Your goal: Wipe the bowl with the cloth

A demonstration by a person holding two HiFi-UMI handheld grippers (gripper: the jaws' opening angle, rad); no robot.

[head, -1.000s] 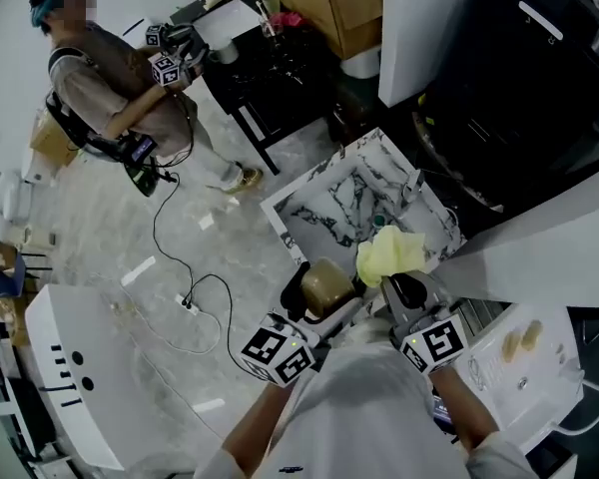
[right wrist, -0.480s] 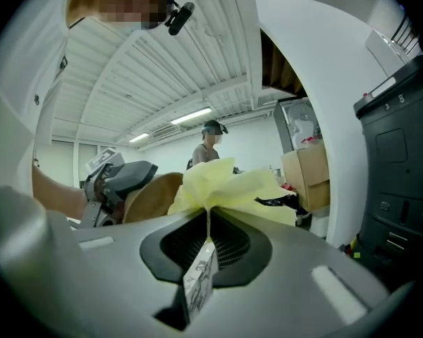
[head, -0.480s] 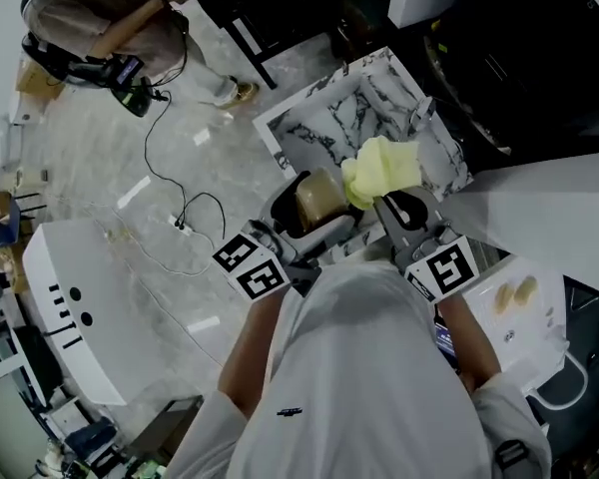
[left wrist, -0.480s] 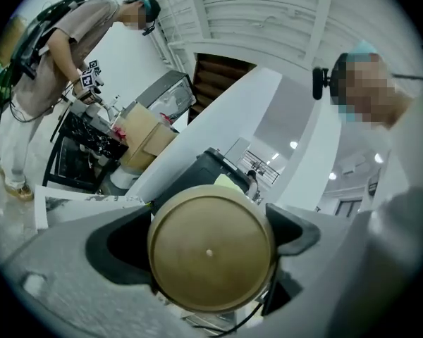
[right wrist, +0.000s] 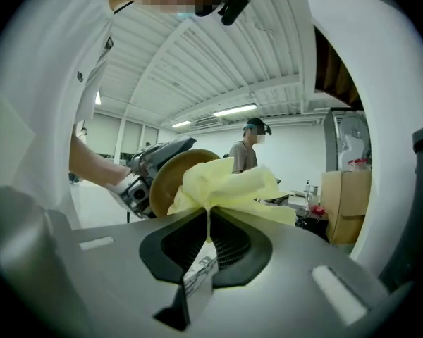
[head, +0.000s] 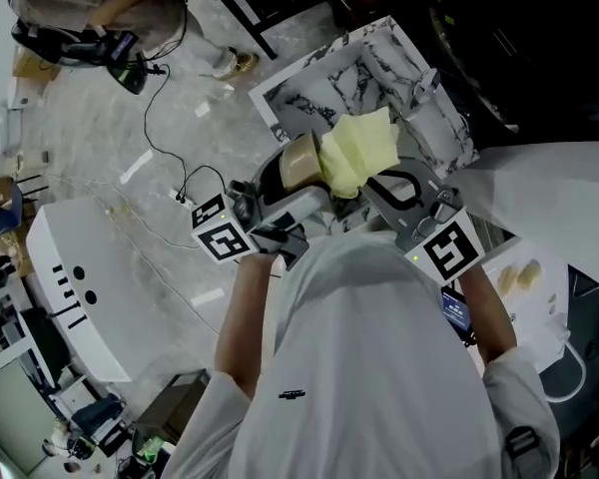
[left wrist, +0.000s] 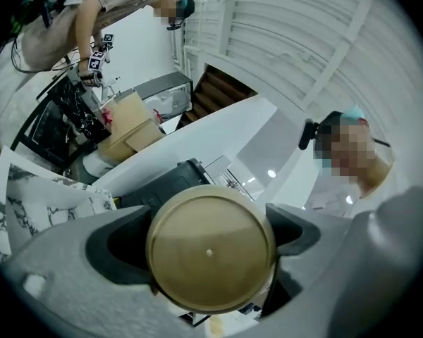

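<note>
A tan bowl [head: 299,158] is held up in front of me, my left gripper [head: 278,183] shut on it. In the left gripper view the bowl's round underside [left wrist: 210,248] fills the space between the jaws. My right gripper [head: 364,190] is shut on a pale yellow cloth [head: 357,150], which presses against the bowl's right side. In the right gripper view the cloth [right wrist: 229,187] bunches out of the closed jaws and covers part of the bowl [right wrist: 170,178].
A white marbled box [head: 329,88] lies on the floor beyond the bowl. A white unit [head: 75,287] stands at the left, with a cable [head: 170,183] on the floor. Another person [head: 90,13] stands at the top left. A white tray [head: 524,297] is at my right.
Both grippers have lifted and swung left with the bowl and cloth. The cloth now lies against the bowl instead of beside it. My head has tilted further down.
</note>
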